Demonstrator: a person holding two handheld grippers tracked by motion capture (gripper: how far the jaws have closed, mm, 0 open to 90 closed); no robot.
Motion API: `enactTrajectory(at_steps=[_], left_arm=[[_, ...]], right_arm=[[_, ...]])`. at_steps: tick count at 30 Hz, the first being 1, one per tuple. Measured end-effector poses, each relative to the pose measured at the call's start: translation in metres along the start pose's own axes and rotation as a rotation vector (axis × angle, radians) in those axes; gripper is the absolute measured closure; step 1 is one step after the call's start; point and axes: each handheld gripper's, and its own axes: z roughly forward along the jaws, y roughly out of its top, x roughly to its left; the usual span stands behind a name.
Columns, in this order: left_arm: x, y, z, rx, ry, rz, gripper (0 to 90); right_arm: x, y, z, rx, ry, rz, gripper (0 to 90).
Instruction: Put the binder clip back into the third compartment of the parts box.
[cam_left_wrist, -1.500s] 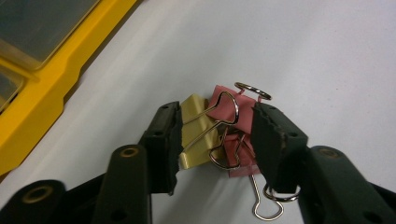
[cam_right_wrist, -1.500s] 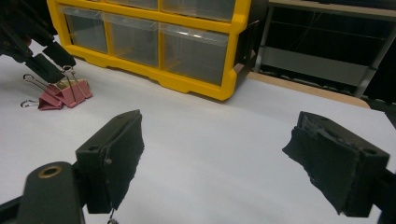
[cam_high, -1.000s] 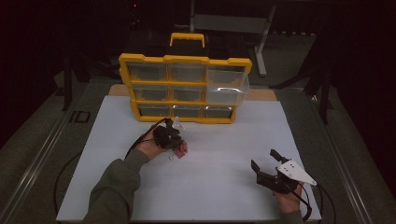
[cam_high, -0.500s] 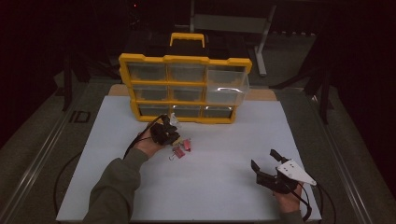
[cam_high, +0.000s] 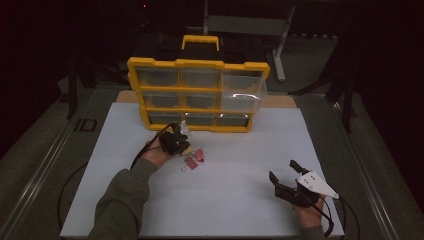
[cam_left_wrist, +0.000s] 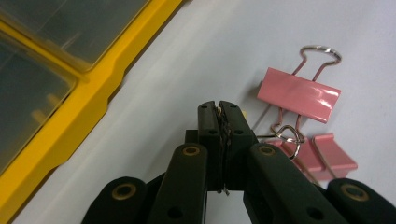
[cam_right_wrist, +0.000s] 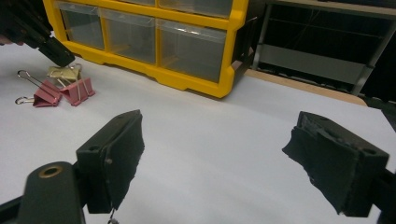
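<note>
My left gripper rests low on the white board just in front of the yellow organizer. Its jaws have just been closing and now stand shut, with a thin glint of wire in the seam. That wire seems to be the handle of a gold binder clip lying at the jaw tips. Two pink binder clips lie right beside it, untouched. My right gripper hovers open near the board's front right, with nothing between its jaws.
The organizer holds several clear drawers, and its middle right drawer is pulled out. The white board covers the table. Cables trail from both grippers toward the front edge. Dark metal framing stands behind the organizer.
The pink clips show a little more fully beside the left gripper than a second ago. Both hands have stayed in place.
</note>
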Motion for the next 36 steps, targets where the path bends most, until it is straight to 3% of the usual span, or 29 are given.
enactTrajectory(at_steps=[5, 12, 21, 36], left_arm=[[0.004, -0.004, -0.010, 0.005, 0.011, 0.020, 88.6], [0.005, -0.005, -0.031, -0.060, -0.013, 0.037, 88.6], [0.009, -0.005, -0.048, -0.133, -0.064, 0.013, 88.4], [0.013, 0.001, -0.070, -0.207, -0.116, 0.009, 88.1]], right_arm=[[0.000, 0.000, 0.000, -0.001, -0.003, 0.003, 16.3], [0.000, 0.000, 0.000, -0.002, -0.003, 0.003, 16.3], [0.000, 0.000, 0.000, -0.002, -0.003, 0.006, 16.3], [0.000, 0.000, 0.000, -0.006, -0.001, 0.006, 16.3]])
